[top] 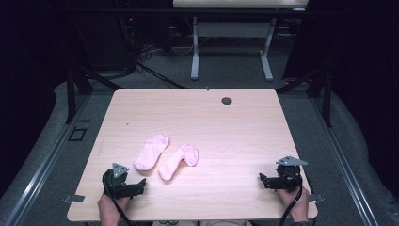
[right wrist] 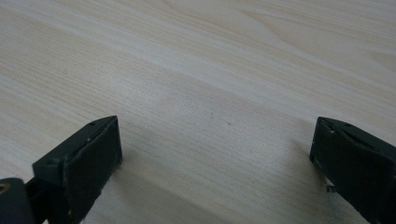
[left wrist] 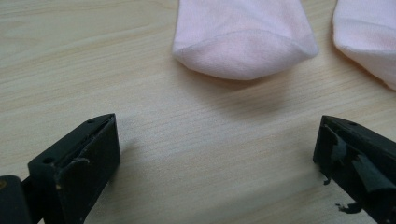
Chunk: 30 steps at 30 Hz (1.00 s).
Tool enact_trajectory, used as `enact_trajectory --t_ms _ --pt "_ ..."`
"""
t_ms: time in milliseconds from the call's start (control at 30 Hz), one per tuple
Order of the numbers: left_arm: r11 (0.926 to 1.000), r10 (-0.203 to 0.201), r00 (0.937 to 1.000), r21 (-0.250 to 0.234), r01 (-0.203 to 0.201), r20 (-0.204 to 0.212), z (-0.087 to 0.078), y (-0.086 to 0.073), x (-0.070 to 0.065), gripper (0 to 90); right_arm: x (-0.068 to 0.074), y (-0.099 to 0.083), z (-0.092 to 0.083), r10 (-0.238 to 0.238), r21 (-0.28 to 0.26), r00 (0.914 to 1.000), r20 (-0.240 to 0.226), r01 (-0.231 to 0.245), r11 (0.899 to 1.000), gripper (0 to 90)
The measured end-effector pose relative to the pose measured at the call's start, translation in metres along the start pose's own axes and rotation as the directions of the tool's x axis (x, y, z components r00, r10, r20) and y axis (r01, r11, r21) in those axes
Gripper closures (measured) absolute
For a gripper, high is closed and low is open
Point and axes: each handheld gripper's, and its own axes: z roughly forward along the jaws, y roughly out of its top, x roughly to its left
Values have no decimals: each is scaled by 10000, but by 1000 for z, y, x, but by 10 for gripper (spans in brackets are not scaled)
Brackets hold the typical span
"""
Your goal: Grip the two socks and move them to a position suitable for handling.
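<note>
Two pink socks lie flat, side by side, on the wooden table (top: pixel 226 122): the left sock (top: pixel 150 151) and the right sock (top: pixel 179 161), a small gap between them. My left gripper (top: pixel 137 182) rests on the table at the front left, just below the left sock, open and holding nothing. In the left gripper view the left sock's rounded end (left wrist: pixel 245 44) lies a little ahead of the wide-apart jaws of my left gripper (left wrist: pixel 217 144), and the right sock (left wrist: pixel 369 42) shows at the right edge. My right gripper (top: pixel 262 180) sits at the front right, open and far from the socks, with bare wood in front of it (right wrist: pixel 215 144).
A round cable hole (top: pixel 227 100) sits near the table's far edge. Beyond the table are grey carpet, a white-legged desk (top: pixel 230 33), cables and black frame struts. Metal floor rails run along both sides.
</note>
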Motion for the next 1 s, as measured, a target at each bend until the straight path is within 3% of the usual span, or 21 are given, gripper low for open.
enact_trajectory --t_ms 467,633,767,900,1000 --pt "10000 2 10000 16 -2 5 0 0 0 2 0 0 0 -4 -5 10000 -31 4 10000 15" --pt "9999 -144 9997 35 145 -192 -1 0 1 2 0 0 0 -1 2 10000 -31 1 10000 15" --pt "9997 -237 9997 -21 237 -94 -4 1 3 2 0 0 0 -3 2 10000 -30 3 10000 16" --pt "9987 -367 9992 -364 362 -137 -15 5 5 1 0 0 0 1 13 10000 -25 -1 10000 15" --pt "9966 -290 9995 -761 301 154 -28 18 -1 1 0 1 0 -53 90 10000 -51 53 9999 15"
